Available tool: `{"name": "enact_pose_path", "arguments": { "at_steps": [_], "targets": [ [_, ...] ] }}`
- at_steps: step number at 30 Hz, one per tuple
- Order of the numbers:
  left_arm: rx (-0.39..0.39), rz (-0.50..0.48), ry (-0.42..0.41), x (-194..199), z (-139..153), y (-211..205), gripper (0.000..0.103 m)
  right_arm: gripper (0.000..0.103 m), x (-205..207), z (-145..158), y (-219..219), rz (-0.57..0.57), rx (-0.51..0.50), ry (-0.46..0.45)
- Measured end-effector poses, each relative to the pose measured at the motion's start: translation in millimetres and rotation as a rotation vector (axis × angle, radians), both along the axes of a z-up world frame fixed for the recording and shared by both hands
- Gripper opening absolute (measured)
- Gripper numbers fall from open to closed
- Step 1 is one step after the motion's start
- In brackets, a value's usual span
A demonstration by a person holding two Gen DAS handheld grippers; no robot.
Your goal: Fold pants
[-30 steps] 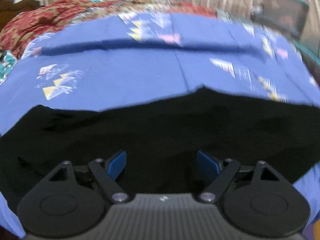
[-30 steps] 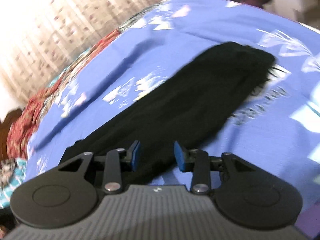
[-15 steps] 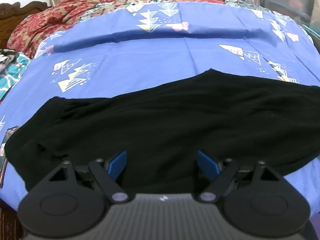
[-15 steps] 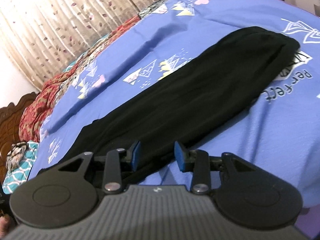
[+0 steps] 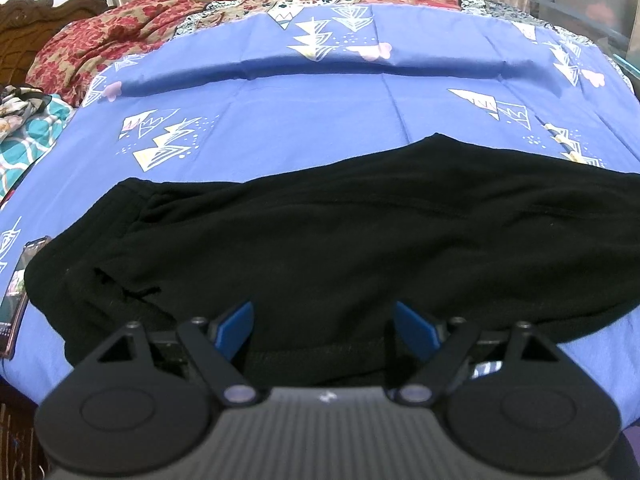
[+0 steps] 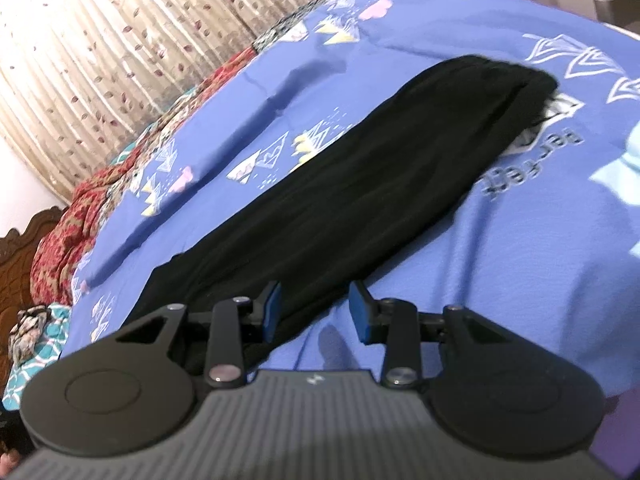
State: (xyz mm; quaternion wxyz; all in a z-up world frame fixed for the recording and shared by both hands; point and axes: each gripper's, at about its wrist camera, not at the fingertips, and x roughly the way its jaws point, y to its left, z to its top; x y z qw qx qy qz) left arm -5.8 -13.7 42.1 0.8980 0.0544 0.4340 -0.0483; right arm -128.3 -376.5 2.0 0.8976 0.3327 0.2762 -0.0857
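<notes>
Black pants (image 5: 340,248) lie lengthwise on the blue bedsheet (image 5: 300,128); left gripper (image 5: 324,320) and right gripper (image 6: 316,308), both open, hover at the near edge.

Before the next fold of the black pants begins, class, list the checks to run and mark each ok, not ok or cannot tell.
1. Black pants lie as one long strip on the blue sheet: ok.
2. Left gripper open above the near edge: ok.
3. Right gripper open, nothing pinched: ok.
4. Phone beside the pants, off the fabric: ok.
5. Layers aligned underneath: cannot tell.
</notes>
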Motion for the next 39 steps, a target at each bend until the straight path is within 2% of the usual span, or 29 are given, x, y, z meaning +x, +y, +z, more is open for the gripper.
{"name": "enact_pose_path", "arguments": {
  "at_steps": [6, 12, 19, 22, 29, 36, 37, 38, 39],
  "targets": [
    [-0.005, -0.009, 0.002, 0, 0, -2, 0.081, 0.041, -17, -1, -35, -0.131, 0.004, -0.016],
    [-0.004, -0.046, 0.001, -1, 1, -14, 0.081, 0.041, -37, -6, -72, -0.261, 0.063, -0.042],
    [-0.005, -0.068, 0.035, 0, -3, -26, 0.081, 0.045, -40, -8, -95, -0.301, 0.068, -0.055],
    [-0.019, -0.082, 0.038, 0, -1, -29, 0.083, 0.046, -34, -9, -112, -0.321, 0.092, -0.073],
    [-0.003, -0.096, 0.041, 0, 0, -36, 0.083, 0.047, -3, -31, -158, -0.349, 0.236, -0.079],
    [0.012, -0.085, 0.043, 2, 1, -36, 0.083, 0.045, 31, -41, -190, -0.387, 0.315, -0.147],
    [0.012, -0.082, 0.043, 3, 1, -35, 0.083, 0.043, 36, -40, -193, -0.387, 0.323, -0.142],
    [0.010, -0.079, 0.042, 3, 2, -35, 0.083, 0.037, 41, -37, -194, -0.388, 0.326, -0.130],
    [0.007, -0.075, 0.041, 3, 3, -34, 0.083, 0.016, 45, -32, -193, -0.377, 0.314, -0.116]
  ]
}}
